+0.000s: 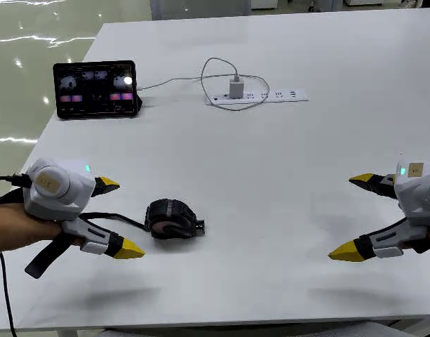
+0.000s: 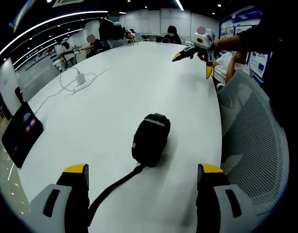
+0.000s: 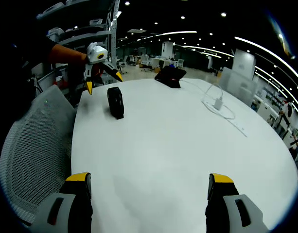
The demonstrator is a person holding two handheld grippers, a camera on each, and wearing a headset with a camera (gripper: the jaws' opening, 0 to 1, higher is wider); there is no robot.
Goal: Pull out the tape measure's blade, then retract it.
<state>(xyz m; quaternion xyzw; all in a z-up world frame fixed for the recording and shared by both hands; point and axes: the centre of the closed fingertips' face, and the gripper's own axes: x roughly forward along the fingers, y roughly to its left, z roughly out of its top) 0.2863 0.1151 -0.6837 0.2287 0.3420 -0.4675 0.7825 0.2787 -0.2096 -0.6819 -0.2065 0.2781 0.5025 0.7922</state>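
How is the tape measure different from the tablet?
The tape measure is a small rounded lump; the tablet is a wide flat rectangle. The tape measure lies near the front, by the left gripper; the tablet stands propped at the far left. The tablet's screen is lit and a white cable runs to it; the tape measure trails a black cord. Both are dark and sit on the white table.
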